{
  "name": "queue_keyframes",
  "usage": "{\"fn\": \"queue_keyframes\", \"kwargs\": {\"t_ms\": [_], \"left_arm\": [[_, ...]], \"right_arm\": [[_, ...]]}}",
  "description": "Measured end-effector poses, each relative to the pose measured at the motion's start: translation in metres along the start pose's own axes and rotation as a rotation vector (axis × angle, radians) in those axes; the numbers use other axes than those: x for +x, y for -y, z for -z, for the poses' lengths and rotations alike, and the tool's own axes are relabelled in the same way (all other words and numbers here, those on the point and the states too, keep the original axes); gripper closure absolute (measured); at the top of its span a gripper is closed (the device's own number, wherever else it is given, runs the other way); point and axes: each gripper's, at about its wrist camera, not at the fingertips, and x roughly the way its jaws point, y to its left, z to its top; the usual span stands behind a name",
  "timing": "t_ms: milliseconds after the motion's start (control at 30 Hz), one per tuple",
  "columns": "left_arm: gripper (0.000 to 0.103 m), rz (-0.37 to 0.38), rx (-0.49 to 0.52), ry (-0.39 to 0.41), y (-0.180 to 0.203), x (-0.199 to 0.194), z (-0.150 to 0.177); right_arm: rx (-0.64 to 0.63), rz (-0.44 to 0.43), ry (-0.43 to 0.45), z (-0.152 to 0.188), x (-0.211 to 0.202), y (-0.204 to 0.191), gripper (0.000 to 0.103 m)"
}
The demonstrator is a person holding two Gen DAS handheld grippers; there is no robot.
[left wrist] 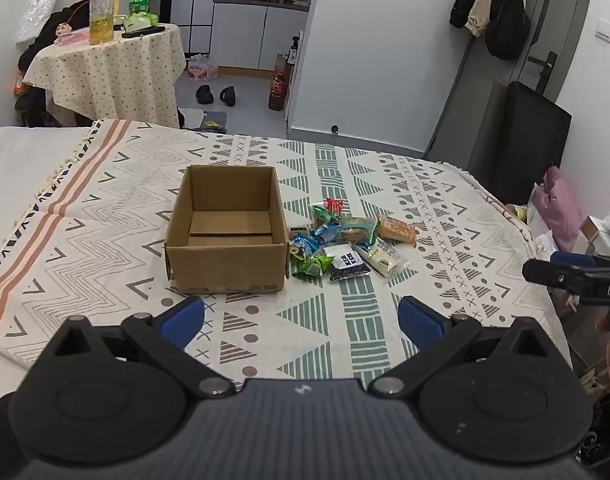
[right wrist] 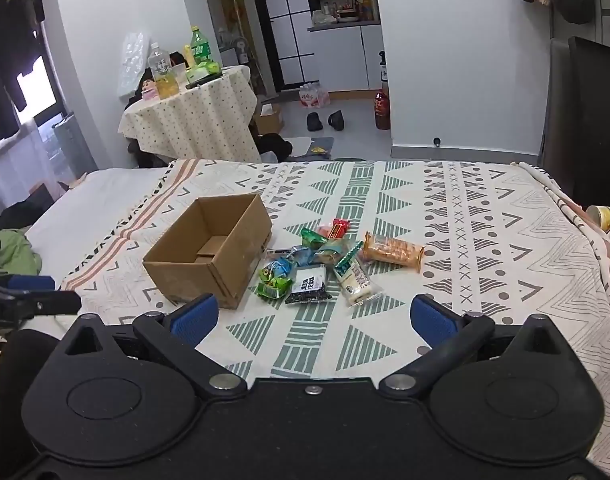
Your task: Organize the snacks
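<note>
Both tongs hang spread wide over the near edge of a bed, and neither has hold of anything. From the left wrist view, the left tongs (left wrist: 301,316) show blue-padded fingers (left wrist: 183,320) far apart above bare patterned cloth; the right tongs (right wrist: 313,318) stand just as wide in their own view, and their black and blue tip also pokes in at 3 o'clock of the left view.

Spread over the bed is a cream cotton blanket (left wrist: 105,208) printed with green triangles, grey zigzags and pink stripes. Its far edge runs across at 12 o'clock, with grey floor beyond; its right edge drops off at 3 o'clock in the right wrist view. Plenty of bare cloth lies between the tongs and the goods, and more to the right of them.

An open brown cardboard box (left wrist: 225,232), square and empty but for its bottom flaps, sits upright near the middle of the blanket. Just beside its right wall, some pieces touching it, lies a loose heap of small wrapped snacks (left wrist: 345,240): green and blue foil packets, a black-and-white sachet (right wrist: 309,284), a long pale clear-wrapped bar (right wrist: 359,280), an orange pack of biscuits (right wrist: 393,254) at the heap's 2 o'clock, and a small red packet (right wrist: 339,227) at its far side.
</note>
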Motion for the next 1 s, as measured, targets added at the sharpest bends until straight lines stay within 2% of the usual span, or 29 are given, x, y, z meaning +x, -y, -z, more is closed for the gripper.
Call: {"fn": "queue_keyframes", "kwargs": {"t_ms": [667, 1000], "left_arm": [[0.000, 0.000, -0.011, 0.018, -0.007, -0.006, 0.000], [0.000, 0.005, -0.009, 0.016, -0.006, -0.006, 0.001]], "right_arm": [[0.000, 0.067, -0.011, 0.009, -0.005, -0.002, 0.000], [0.007, 0.017, 0.007, 0.007, -0.008, -0.003, 0.000]]}}
